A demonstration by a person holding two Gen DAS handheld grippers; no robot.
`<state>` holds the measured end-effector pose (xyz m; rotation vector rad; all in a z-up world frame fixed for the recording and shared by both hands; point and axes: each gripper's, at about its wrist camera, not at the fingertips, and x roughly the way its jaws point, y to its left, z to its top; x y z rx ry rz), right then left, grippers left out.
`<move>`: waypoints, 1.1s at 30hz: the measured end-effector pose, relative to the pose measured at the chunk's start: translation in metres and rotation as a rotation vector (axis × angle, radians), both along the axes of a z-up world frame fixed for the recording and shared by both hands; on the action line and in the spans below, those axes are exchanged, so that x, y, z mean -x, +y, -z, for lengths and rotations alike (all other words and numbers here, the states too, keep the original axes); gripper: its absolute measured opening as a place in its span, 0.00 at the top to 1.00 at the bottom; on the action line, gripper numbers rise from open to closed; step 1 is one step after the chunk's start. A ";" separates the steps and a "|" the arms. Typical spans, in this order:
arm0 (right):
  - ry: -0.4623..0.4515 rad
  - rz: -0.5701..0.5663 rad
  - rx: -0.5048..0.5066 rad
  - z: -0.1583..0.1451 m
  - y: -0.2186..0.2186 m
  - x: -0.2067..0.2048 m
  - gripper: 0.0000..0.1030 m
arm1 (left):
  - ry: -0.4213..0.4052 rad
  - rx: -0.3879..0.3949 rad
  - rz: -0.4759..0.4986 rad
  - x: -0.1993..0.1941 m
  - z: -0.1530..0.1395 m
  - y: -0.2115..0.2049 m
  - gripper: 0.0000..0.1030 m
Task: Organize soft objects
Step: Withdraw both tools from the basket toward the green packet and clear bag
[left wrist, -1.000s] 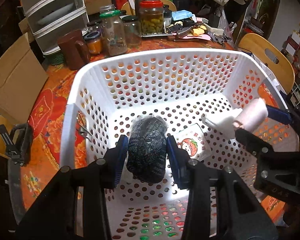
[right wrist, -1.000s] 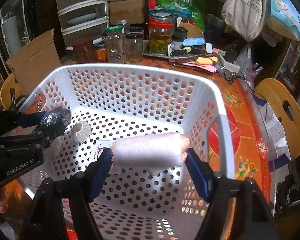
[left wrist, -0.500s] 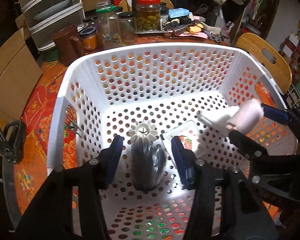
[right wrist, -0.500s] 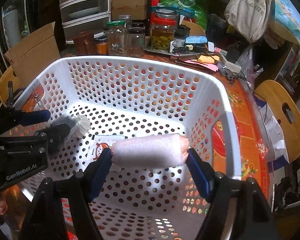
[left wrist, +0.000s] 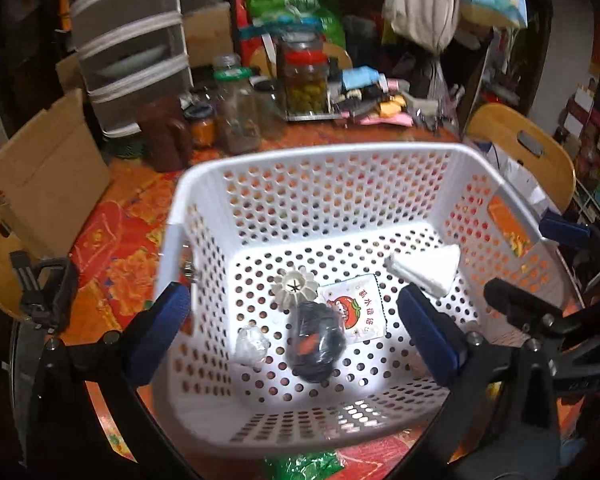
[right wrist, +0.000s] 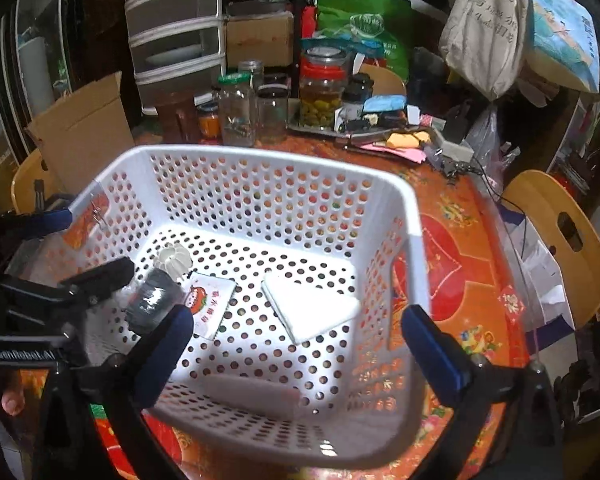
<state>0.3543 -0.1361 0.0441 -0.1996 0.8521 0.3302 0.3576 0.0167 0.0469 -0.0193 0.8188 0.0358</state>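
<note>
The dark wrapped bundle [left wrist: 316,346] lies on the floor of the white perforated basket [left wrist: 324,160], its long axis running roughly away from the left wrist camera, with a white ribbed cap [left wrist: 294,286] at its far end. It sits straight ahead of the left gripper [left wrist: 300,336], between the lines of its two blue-padded fingers [left wrist: 162,328], which are spread wide and touch nothing; the left hand is plainly the nearer one to it. Just beside the bundle on its right lies a flat printed sachet [left wrist: 358,312] showing a red cartoon face, and on its left a small crumpled clear wrapper [left wrist: 252,346]. Farther right, toward the basket's right wall, rests a white folded cloth [right wrist: 312,308], lying flat and slightly skewed. In the right wrist view it lies ahead of the right gripper [right wrist: 296,354], whose fingers are likewise spread apart and hold nothing. A pale pinkish roll [right wrist: 252,392] seems to lie against the near wall just below those fingers (blurred, so its exact pose is hard to tell). The basket stands on a surface [right wrist: 460,240] covered in a red-orange flowered cloth, with glass jars [right wrist: 238,110] crowded behind it. Both loads look delivered; I judge the next move to be withdrawing for more items.
</note>
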 end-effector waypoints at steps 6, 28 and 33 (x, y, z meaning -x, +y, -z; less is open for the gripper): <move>-0.067 -0.006 -0.055 -0.025 -0.013 0.027 0.00 | -0.072 -0.030 -0.004 0.043 -0.025 0.000 0.00; -0.011 -0.023 -0.115 0.073 -0.033 0.171 0.00 | 0.085 0.081 0.004 0.155 0.101 0.012 0.00; 0.008 -0.015 -0.142 0.089 -0.041 0.180 0.00 | 0.129 0.082 0.004 0.139 0.122 0.011 0.02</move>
